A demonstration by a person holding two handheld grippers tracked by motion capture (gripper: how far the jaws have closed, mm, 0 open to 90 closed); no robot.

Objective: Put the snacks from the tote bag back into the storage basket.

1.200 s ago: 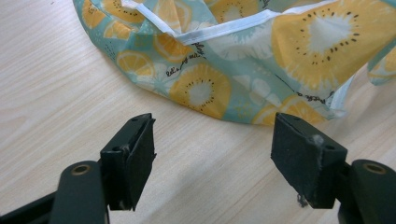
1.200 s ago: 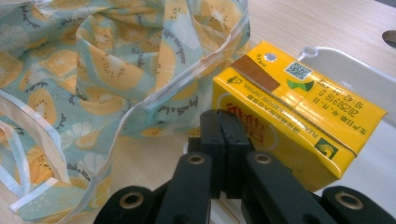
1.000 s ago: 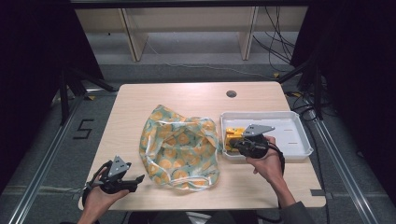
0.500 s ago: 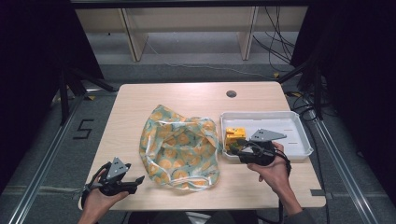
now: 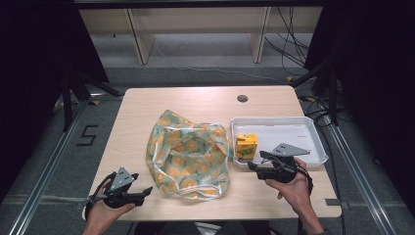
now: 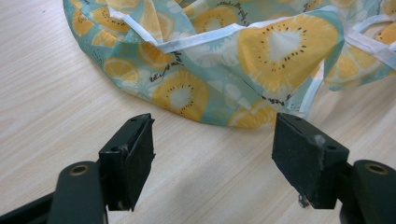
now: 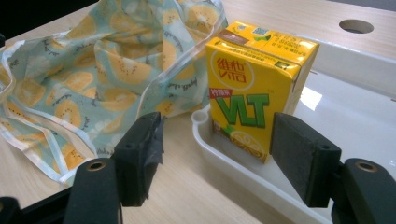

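A yellow VLT drink carton stands upright in the left end of a white tray. My right gripper sits just in front of the tray's near rim, facing the carton. Its jaws have just been opening and stand apart with nothing between them. A crumpled teal bag printed with orange fruit slices lies mid-table. My left gripper is open at the front left, pointing at the bag's near edge, a short gap away.
The wooden table has a round cable hole behind the tray. The tray's right part is bare. Bare tabletop lies behind the bag and along the front edge. Cables and frame legs stand on the floor around.
The right gripper has drawn back from the carton toward the near table edge and its jaws have spread. The carton stays standing in the tray. The left gripper has kept still.
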